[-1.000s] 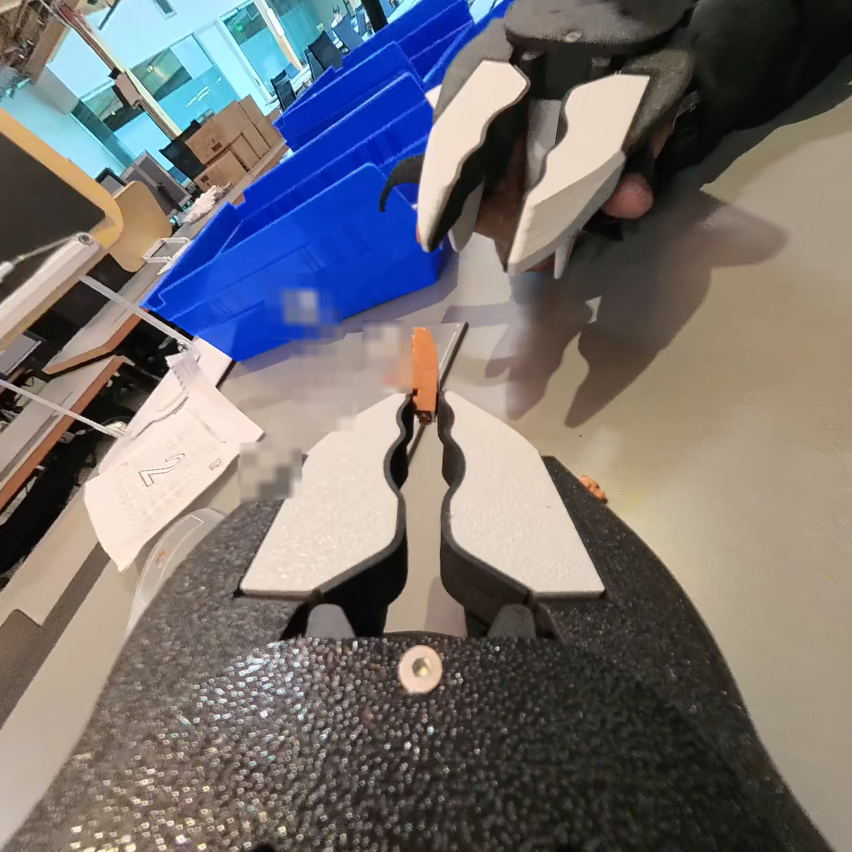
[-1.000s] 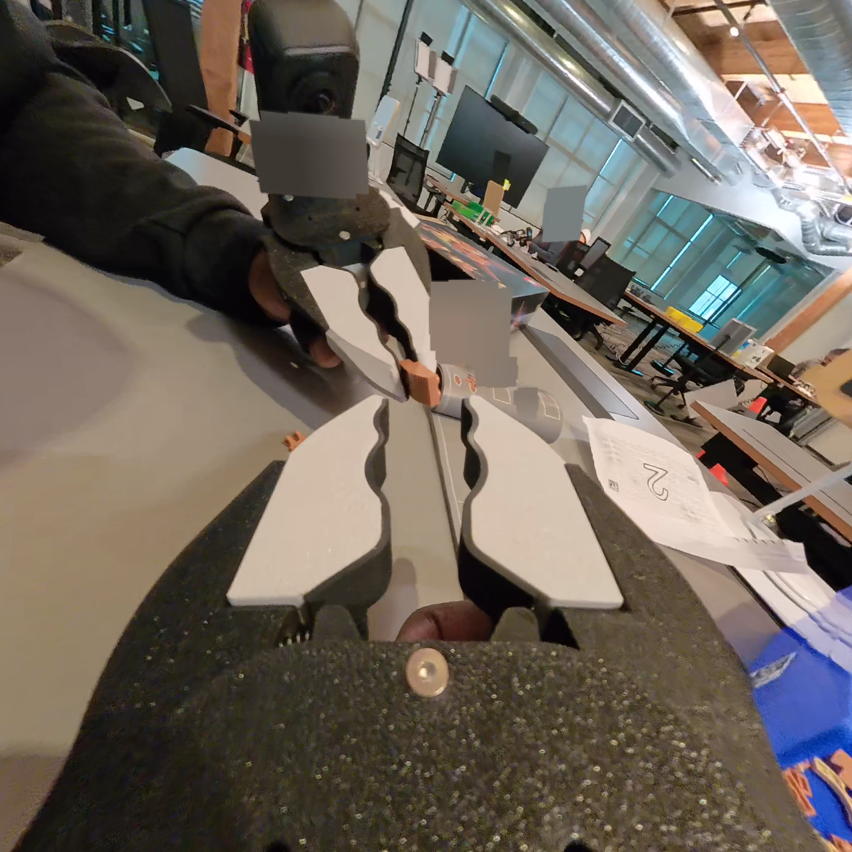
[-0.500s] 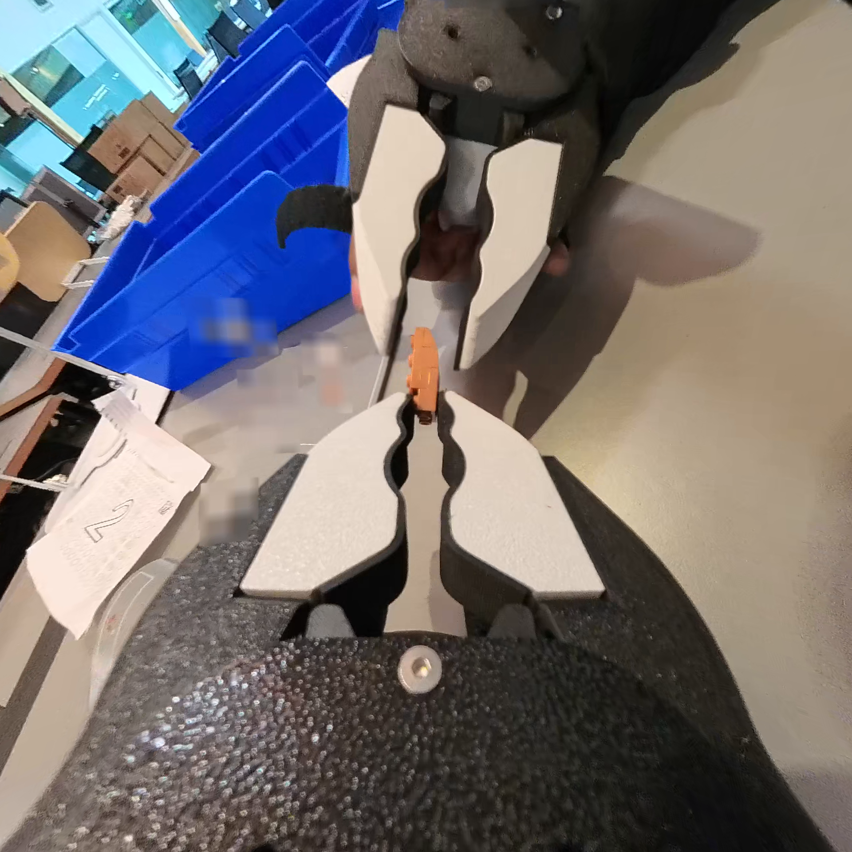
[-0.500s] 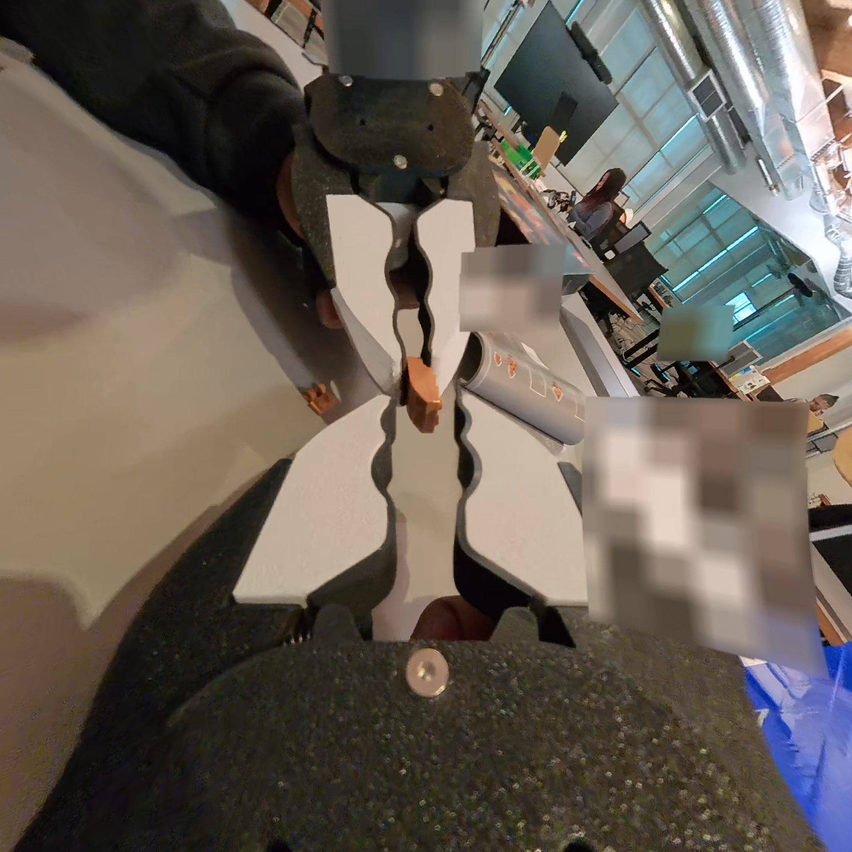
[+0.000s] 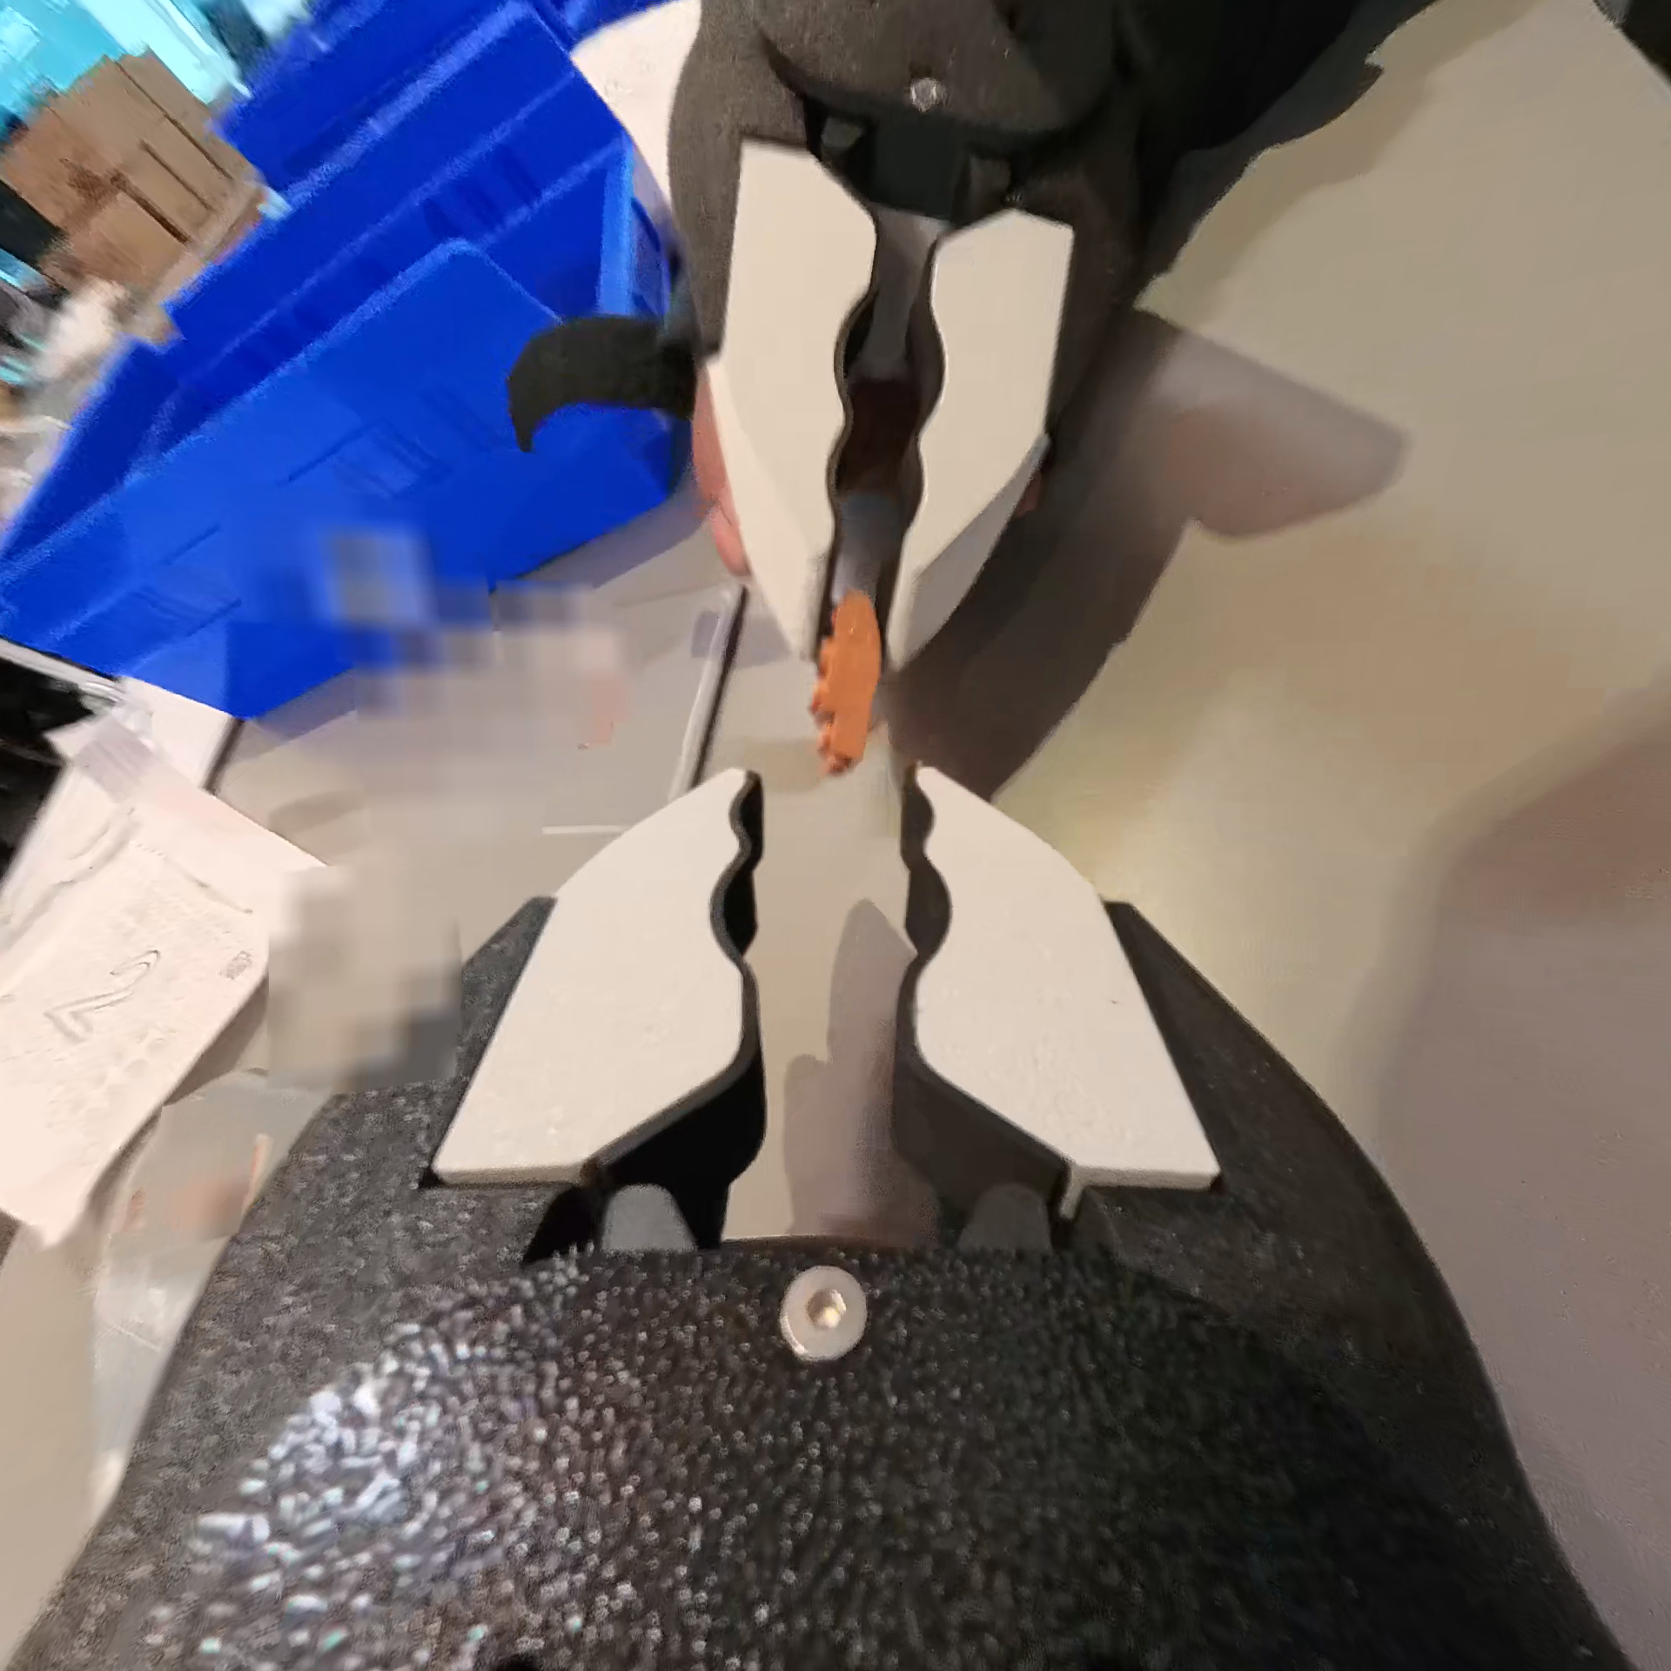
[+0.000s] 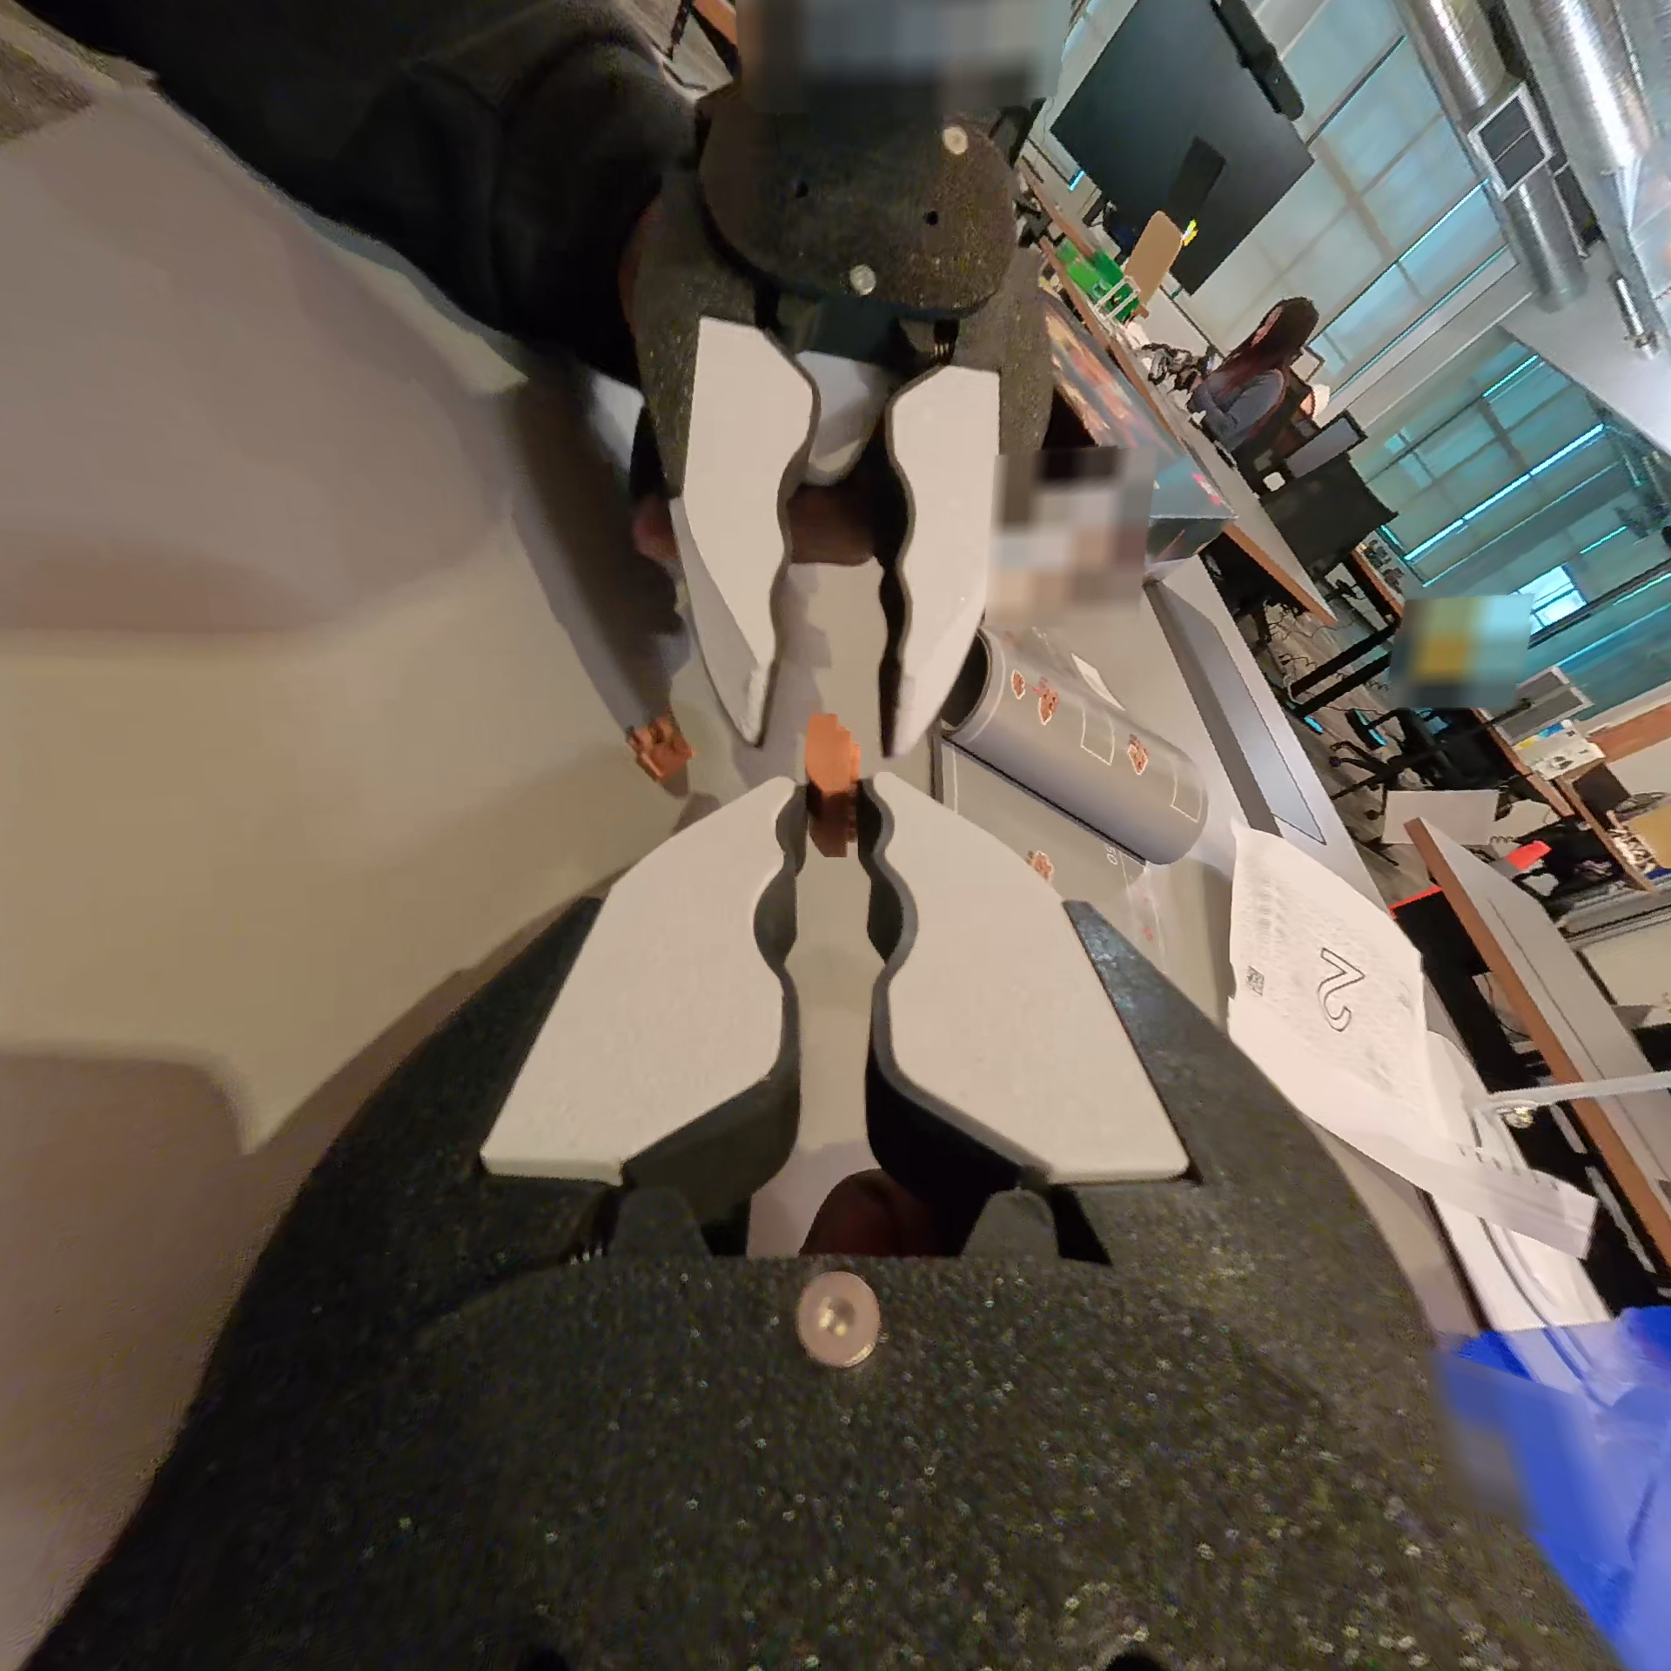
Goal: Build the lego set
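**Orange block clamped in the right jaws, left jaws spread apart**

The pale tabletop (image 5: 1356, 814) carries everything here. Along its far edge in the left wrist view stands a row of blue bins (image 5: 380, 434), blurred by motion. A printed paper sheet (image 6: 1311, 986) lies at the tabletop's edge, and beside it a grey cylinder (image 6: 1085, 759) with small orange markings lies on its side on a grey mat.

The two grippers face each other tip to tip above the tabletop. The right gripper (image 6: 832, 796) has its jaws drawn close, and both pads press on a small orange block (image 6: 830, 796), which stands up out of the fingertips; in the left wrist view the same block (image 5: 845, 678) pokes out from between the tips of that gripper. The left gripper (image 5: 832, 778) has its jaws parted with bare tabletop showing between them; the block sits just beyond its tips and the fingers do not touch it.

A second small orange block (image 6: 658, 749) rests on the tabletop just to the side of the left gripper's tips, apart from both grippers.
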Motion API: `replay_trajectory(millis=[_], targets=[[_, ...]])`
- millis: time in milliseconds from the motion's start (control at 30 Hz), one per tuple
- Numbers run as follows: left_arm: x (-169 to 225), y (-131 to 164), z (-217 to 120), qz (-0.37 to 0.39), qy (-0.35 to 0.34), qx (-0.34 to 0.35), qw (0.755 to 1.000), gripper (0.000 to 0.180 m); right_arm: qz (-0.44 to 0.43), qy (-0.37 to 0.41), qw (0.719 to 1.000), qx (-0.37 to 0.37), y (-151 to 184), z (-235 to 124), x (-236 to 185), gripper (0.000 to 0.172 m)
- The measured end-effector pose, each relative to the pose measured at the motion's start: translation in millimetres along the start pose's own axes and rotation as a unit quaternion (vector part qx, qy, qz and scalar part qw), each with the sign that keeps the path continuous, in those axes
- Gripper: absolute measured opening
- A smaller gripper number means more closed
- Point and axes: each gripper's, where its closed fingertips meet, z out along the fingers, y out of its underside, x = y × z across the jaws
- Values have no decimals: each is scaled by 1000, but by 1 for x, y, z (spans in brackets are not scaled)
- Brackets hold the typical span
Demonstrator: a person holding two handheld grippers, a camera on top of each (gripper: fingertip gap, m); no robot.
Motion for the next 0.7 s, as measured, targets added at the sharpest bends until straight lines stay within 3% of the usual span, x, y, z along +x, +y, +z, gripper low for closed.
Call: replay_trajectory(millis=[233, 367, 700], targets=[[28, 23, -15, -44, 126, -65, 989, 31, -45, 0, 998, -32, 8, -4, -4, 10], [39, 36, -10, -26, 144, -105, 984, 31, -69, -10, 997, -46, 13, -2, -11, 10], [37, 33, -4, -54, 136, -106, 983, 14, -152, -16, 985, -80, 23, 3, -24, 11]])
